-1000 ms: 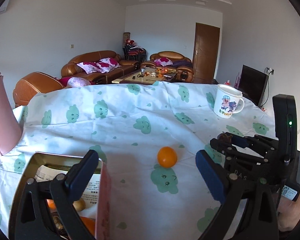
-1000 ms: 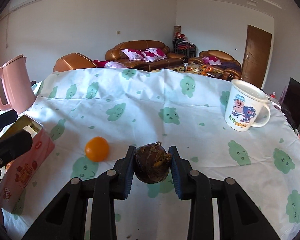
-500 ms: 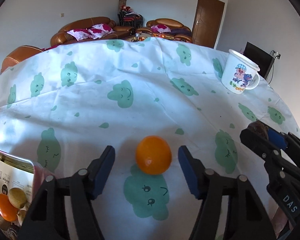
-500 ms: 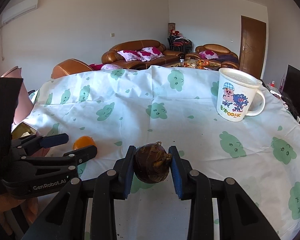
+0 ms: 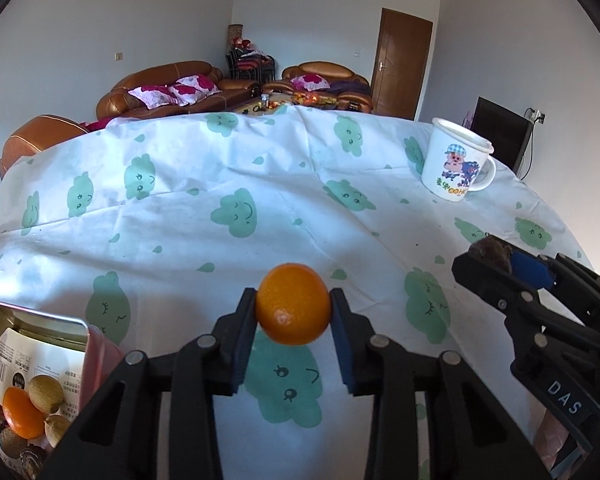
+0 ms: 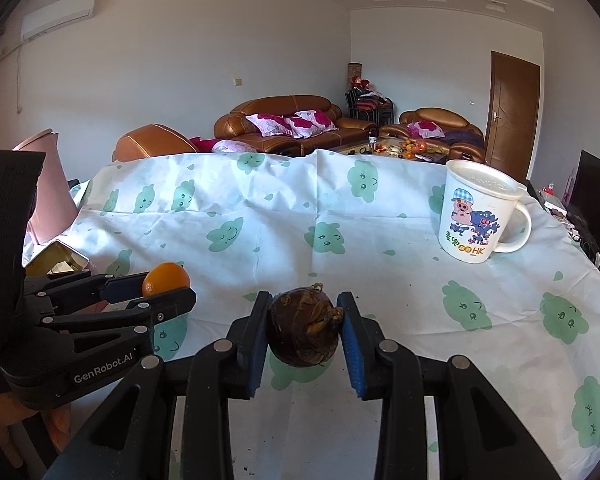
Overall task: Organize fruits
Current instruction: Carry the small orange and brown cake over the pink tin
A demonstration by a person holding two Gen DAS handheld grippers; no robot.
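Note:
An orange point(image 5: 293, 304) sits between the blue pads of my left gripper point(image 5: 293, 314), just above the cloud-print tablecloth point(image 5: 236, 216). The jaws are closing and both pads touch the fruit's sides. The right wrist view shows the same orange point(image 6: 166, 278) in the left gripper point(image 6: 168, 290) at the left. My right gripper point(image 6: 304, 334) is shut on a round dark brown fruit point(image 6: 303, 332), held a little above the cloth. That brown fruit point(image 5: 490, 248) peeks from the right gripper point(image 5: 496, 258) at the right of the left wrist view.
An open metal tin point(image 5: 40, 322) with several fruits inside stands at the lower left. A white cartoon mug point(image 6: 480, 216) stands at the far right of the table. A pink kettle point(image 6: 46, 192) is at the left edge. Sofas lie beyond.
My left gripper moved forward and down to the orange and its jaws closed from wide open onto it. The right gripper still holds the brown fruit in the same place.

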